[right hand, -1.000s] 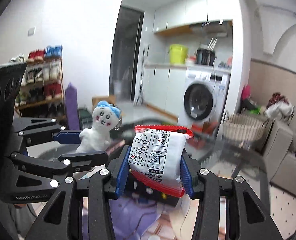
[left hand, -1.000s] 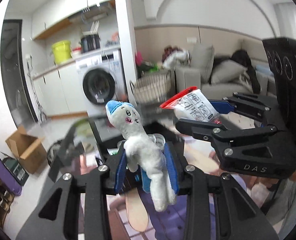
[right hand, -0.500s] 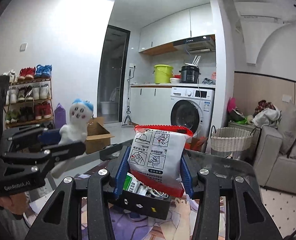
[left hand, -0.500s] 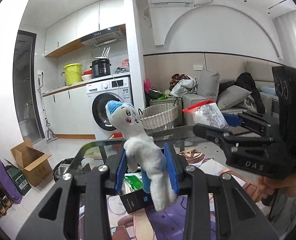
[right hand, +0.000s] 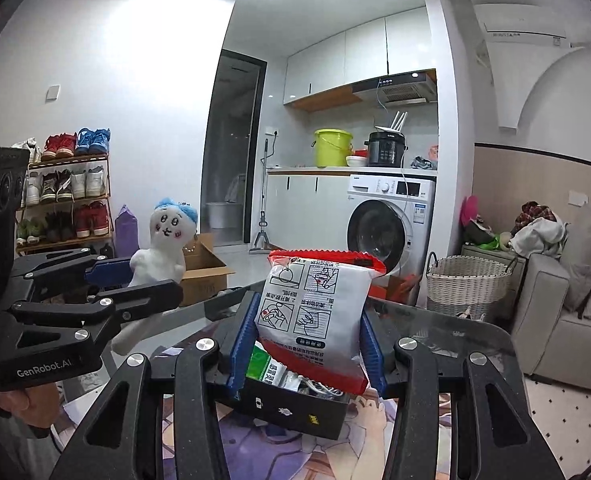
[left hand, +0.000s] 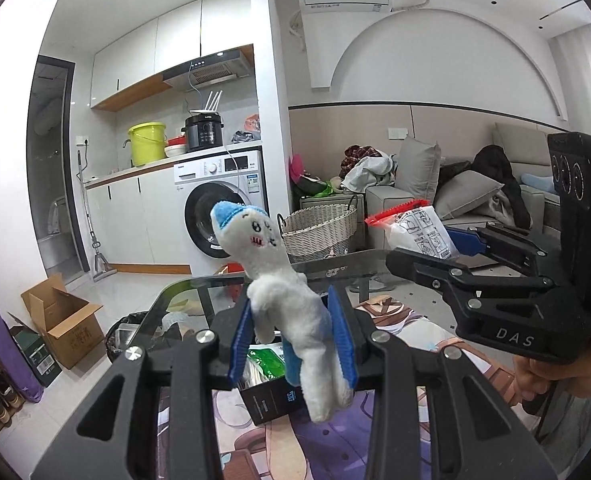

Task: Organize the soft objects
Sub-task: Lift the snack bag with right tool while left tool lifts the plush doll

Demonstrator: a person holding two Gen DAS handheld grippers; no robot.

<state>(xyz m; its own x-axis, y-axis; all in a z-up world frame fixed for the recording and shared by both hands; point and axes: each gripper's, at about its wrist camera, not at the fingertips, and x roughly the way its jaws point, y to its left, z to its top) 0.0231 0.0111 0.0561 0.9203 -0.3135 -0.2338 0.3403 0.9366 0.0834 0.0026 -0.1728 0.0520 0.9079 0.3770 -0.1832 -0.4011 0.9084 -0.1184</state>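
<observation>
- Now my left tongs (left hand: 293, 338) are clamped on the plush (left hand: 283, 300), which is tilted with its blue-capped head up, above the black box (left hand: 269, 400).
- My right tongs (right hand: 305, 346) pinch the white packet (right hand: 315, 312) upright, just over that box (right hand: 295, 404) on the glass table (right hand: 455, 332).

Black left tool (left hand: 291, 340), blue pads (left hand: 240, 344), silver screws, seemingly bare hand (left hand: 567, 376)

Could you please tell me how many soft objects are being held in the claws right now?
2: a plush toy in the left claw, and a packet in the right claw. More may be hidden in the black box.
</observation>
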